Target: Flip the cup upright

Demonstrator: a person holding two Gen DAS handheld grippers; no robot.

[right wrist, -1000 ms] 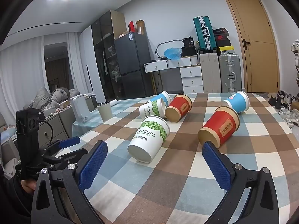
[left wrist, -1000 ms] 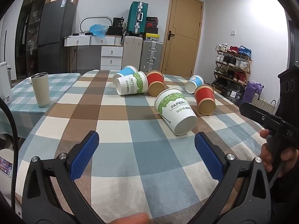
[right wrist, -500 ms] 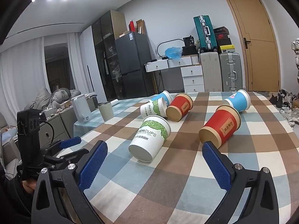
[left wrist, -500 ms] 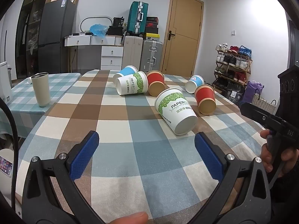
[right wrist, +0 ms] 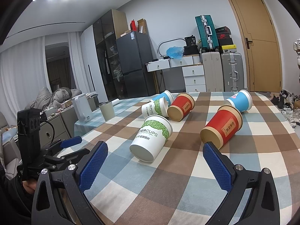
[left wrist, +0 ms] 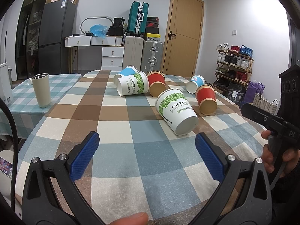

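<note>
Left gripper (left wrist: pixel 145 148) and right gripper (right wrist: pixel 155 158): fingers spread wide, empty, short of nearest white paper cup (right wrist: pixel 151 137) lying sidelong on checked tablecloth (left wrist: pixel 116 123). Risk judged: round wall rolling away toward red cup (right wrist: pixel 222 128), or thin paper crushed under tight pinch.

Left gripper (left wrist: pixel 147 153) and right gripper (right wrist: pixel 154 163) hover, jaws spread wide, holding nothing

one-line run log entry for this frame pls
phase: approach | left gripper: open, empty | right gripper: open, empty | nearest: white-and-green paper cup on its side on checked tablecloth | upright: none yet
</note>
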